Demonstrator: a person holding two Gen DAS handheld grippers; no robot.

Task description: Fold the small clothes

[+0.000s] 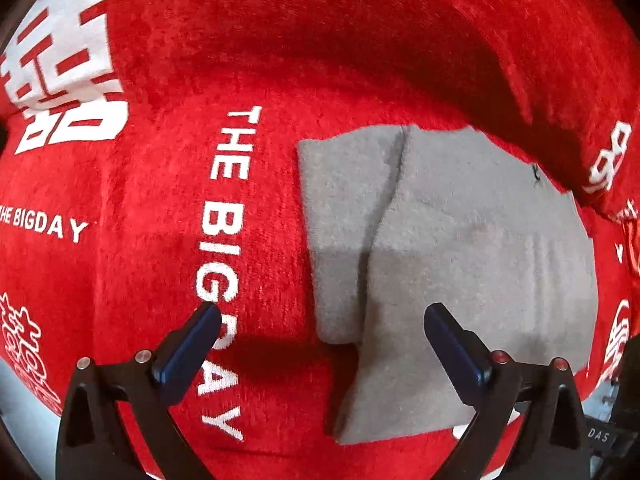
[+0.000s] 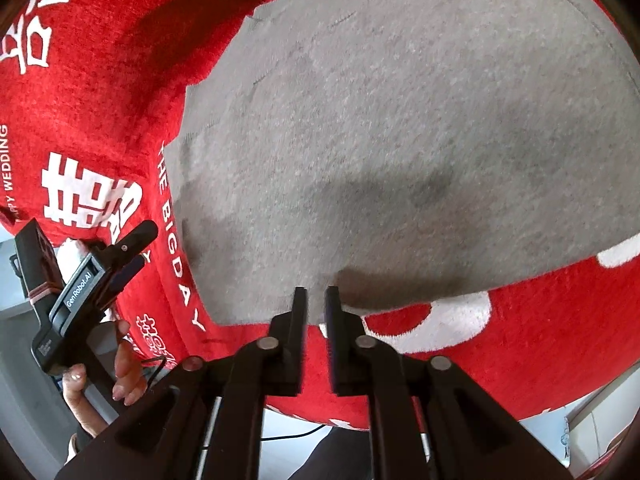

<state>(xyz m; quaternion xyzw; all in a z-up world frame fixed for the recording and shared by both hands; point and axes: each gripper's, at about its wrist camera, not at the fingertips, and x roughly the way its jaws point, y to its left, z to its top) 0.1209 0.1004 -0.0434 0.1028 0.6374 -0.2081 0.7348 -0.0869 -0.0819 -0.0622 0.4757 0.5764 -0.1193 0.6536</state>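
Over the gray garment (image 1: 460, 240), left gripper (image 1: 322, 316) gapes empty; right gripper (image 2: 316, 294) nearly closed.

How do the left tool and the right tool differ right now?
The left tool has its fingers spread wide; the right tool has them nearly together, only a narrow gap, nothing visibly between. The left tool points at the gray garment's folded edge and the red cloth; the right tool points at the garment's near edge. Both have black fingers.

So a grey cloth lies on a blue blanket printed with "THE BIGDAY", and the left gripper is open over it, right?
Not quite: the blanket is red, not blue, as the left wrist view shows. The grey cloth does lie on it, and the left gripper is open over it.
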